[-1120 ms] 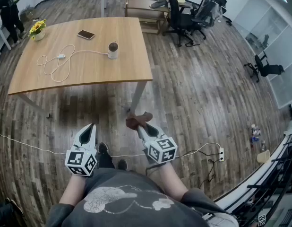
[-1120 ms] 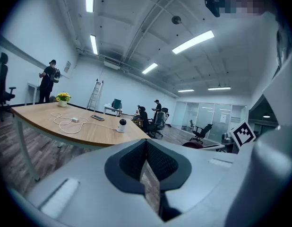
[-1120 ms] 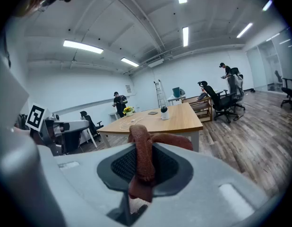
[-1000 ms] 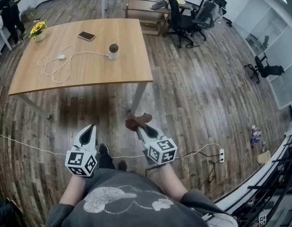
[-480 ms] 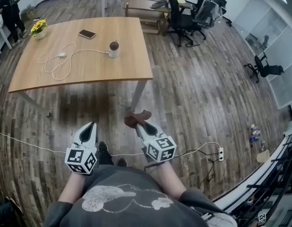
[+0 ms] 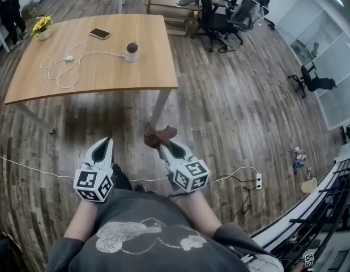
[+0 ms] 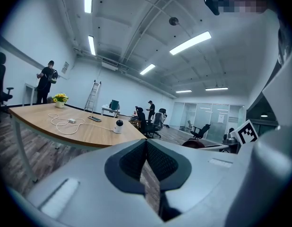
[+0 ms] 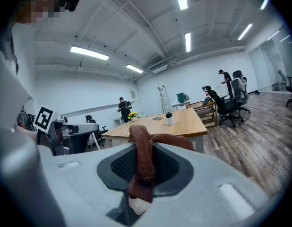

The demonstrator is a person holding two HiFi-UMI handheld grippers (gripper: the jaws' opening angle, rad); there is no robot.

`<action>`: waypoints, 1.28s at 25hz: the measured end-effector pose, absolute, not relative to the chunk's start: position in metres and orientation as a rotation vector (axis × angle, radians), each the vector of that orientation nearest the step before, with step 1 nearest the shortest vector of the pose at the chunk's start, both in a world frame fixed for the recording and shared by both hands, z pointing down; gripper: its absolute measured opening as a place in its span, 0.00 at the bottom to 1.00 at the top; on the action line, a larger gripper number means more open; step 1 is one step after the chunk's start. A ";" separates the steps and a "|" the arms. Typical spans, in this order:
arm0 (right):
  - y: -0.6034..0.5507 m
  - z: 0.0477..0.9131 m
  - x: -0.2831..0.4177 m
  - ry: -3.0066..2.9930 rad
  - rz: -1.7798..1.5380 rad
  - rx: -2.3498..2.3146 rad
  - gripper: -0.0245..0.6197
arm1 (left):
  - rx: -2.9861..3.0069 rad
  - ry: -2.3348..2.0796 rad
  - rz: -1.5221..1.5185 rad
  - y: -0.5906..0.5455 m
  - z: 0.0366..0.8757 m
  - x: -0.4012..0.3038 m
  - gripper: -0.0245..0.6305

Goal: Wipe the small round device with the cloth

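Note:
The small round white device [image 6: 131, 51] with a dark top stands on the wooden table [image 6: 118, 72], far ahead of both grippers; it also shows as a small device [image 7: 118, 126] and a tiny device [image 8: 169, 117] in the gripper views. My right gripper [image 6: 162, 144] is shut on a brown cloth [image 6: 158, 135], whose folds [image 8: 142, 155] bulge out between the jaws. My left gripper [image 6: 103, 148] is shut with nothing in it, held beside the right one over the floor, short of the table.
On the table lie a white cable with a charger [image 6: 64, 65], a phone [image 6: 100, 33] and a yellow flower pot [image 6: 42, 26]. Office chairs [image 6: 217, 16] stand beyond it. A cable and power strip [image 6: 255, 181] lie on the floor at right. A person [image 6: 8, 4] stands far left.
Both grippers and the view have shifted slightly toward the table; the cloth stays clamped in the right gripper and the left stays shut.

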State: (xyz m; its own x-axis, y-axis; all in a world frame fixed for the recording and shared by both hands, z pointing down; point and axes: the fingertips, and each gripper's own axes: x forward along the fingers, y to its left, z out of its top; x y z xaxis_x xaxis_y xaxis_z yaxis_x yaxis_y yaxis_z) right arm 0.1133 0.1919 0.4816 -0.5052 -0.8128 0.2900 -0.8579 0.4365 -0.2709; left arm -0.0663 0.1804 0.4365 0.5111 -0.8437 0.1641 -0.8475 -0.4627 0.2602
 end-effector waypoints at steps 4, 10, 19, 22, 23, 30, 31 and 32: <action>0.191 0.483 0.123 -2.549 0.600 1.520 0.13 | 2.445 -1.426 0.014 0.183 0.437 -0.064 0.07; 0.182 0.486 0.125 -2.550 0.639 1.543 0.13 | 2.453 -1.410 0.041 0.173 0.438 -0.059 0.07; 0.144 0.507 0.135 -2.467 0.703 1.603 0.13 | 2.427 -1.313 0.126 0.122 0.474 -0.046 0.07; 0.117 0.506 0.136 -2.455 0.693 1.614 0.13 | 2.446 -1.284 0.129 0.091 0.477 -0.043 0.07; 0.105 0.506 0.136 -2.450 0.692 1.620 0.13 | 2.448 -1.278 0.127 0.079 0.477 -0.042 0.06; 0.015 0.506 0.121 -2.422 0.698 1.632 0.13 | 2.448 -1.250 0.136 -0.015 0.480 -0.050 0.07; 0.000 0.504 0.118 -2.420 0.697 1.641 0.13 | 2.451 -1.243 0.138 -0.029 0.479 -0.052 0.07; -0.015 0.501 0.116 -2.418 0.696 1.650 0.13 | 2.457 -1.233 0.137 -0.043 0.477 -0.053 0.07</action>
State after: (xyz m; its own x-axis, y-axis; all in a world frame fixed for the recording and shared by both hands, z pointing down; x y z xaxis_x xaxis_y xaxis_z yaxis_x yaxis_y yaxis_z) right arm 0.1156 -0.0146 0.5009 -0.3927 -0.8468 0.3587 -0.9080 0.2951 -0.2974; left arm -0.0531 -0.0431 0.4772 0.6089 -0.7510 0.2556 -0.7888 -0.5389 0.2956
